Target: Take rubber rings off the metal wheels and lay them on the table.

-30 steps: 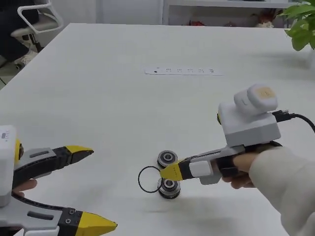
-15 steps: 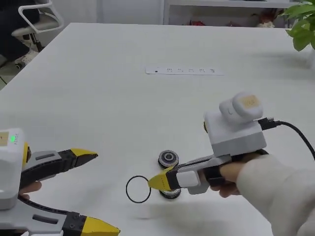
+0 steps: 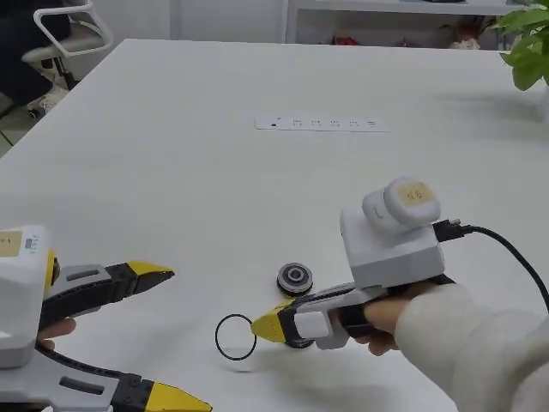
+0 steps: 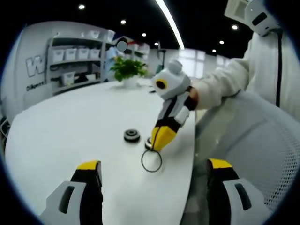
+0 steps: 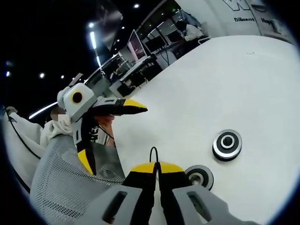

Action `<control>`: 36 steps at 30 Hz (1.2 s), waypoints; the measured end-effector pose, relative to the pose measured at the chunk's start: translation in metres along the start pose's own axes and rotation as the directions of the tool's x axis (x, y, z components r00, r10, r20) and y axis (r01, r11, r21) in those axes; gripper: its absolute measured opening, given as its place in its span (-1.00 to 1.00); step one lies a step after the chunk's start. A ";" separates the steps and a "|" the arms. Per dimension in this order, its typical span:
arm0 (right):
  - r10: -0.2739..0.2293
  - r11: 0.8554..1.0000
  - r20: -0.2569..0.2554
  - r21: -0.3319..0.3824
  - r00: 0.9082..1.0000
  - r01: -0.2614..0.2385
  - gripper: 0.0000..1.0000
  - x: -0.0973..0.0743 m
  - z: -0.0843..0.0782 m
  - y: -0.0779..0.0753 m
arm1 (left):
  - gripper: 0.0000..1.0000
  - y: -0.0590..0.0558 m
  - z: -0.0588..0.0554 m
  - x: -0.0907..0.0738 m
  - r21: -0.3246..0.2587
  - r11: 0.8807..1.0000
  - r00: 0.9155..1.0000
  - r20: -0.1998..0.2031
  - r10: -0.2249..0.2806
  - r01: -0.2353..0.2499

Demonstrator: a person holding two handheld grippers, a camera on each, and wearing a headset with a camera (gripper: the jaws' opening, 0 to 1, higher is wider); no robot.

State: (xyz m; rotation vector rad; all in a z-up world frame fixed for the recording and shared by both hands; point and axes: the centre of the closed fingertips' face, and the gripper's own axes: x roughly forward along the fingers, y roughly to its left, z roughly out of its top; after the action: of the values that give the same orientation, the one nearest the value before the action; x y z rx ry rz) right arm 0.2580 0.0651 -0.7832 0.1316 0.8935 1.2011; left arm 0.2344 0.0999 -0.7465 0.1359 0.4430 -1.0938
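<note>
Black rubber ring (image 3: 236,336) is off the wheels, pinched by its edge in the right gripper (image 3: 262,327). Jaws are closed tight, yellow tips together. In the right gripper view a thin black arc of the ring pokes out between the closed tips.

Ring sits roughly flat, low over the white counter (image 3: 257,189), with a faint shadow under it. Can't tell if its far edge touches the surface.

One metal wheel (image 3: 294,279) lies flat on the counter just beyond the right gripper, apart from the ring. The second wheel (image 5: 200,176) lies right beside the gripper tips, mostly hidden under them in the head view.

Left gripper (image 3: 176,339) is at the near left of the counter, jaws spread wide with nothing in them, tips aimed toward the ring but well apart from it. In the left gripper view the ring lies ahead, between its two jaws.

Power strip (image 3: 322,124) sits flush in the counter farther back. Green plant (image 3: 527,43) at the far right corner.
</note>
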 end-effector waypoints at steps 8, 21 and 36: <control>-0.029 0.999 -0.025 -0.024 0.999 0.028 -1.00 0.003 -0.007 -0.004 | 0.89 0.001 -0.001 0.000 -0.003 1.000 1.000 -0.002 0.001 -0.001; -0.058 0.997 -0.015 -0.052 0.998 0.057 -0.96 0.003 -0.005 -0.010 | 0.88 -0.001 -0.001 0.000 -0.005 1.000 1.000 -0.007 -0.007 0.006; -0.078 0.994 0.011 -0.082 0.997 0.078 -0.92 -0.004 0.005 -0.015 | 0.87 -0.002 -0.003 0.001 -0.007 1.000 1.000 -0.012 -0.016 0.015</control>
State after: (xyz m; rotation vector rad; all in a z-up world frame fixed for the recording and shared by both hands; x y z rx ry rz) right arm 0.2722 0.0575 -0.7859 0.0340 0.8337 1.1621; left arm 0.2323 0.0991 -0.7490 0.1332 0.4594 -1.1071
